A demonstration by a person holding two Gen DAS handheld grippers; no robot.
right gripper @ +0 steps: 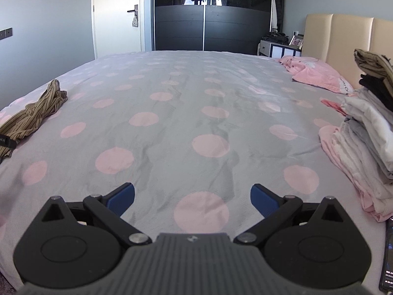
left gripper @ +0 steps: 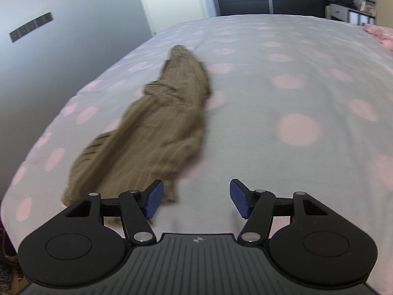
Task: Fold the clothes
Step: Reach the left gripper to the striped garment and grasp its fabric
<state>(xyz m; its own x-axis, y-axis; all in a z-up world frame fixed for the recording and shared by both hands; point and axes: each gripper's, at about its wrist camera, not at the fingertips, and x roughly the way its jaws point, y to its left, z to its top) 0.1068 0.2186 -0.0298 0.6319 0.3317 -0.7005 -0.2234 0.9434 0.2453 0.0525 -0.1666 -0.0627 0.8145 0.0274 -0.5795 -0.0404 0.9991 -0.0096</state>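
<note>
A crumpled olive-brown striped garment (left gripper: 157, 127) lies stretched out on the bed, near its left edge. My left gripper (left gripper: 196, 200) is open and empty just above the garment's near end, with its left fingertip over the cloth. The same garment shows at the far left of the right wrist view (right gripper: 32, 113). My right gripper (right gripper: 192, 199) is open and empty, hovering over bare bedsheet near the front edge, well to the right of the garment.
The bed has a grey sheet with pink dots (right gripper: 196, 103). A stack of folded clothes (right gripper: 366, 132) stands at the right, a pink pillow (right gripper: 316, 71) and headboard behind it. A phone (right gripper: 386, 253) lies at the right front. A wardrobe (right gripper: 211, 12) and door stand beyond.
</note>
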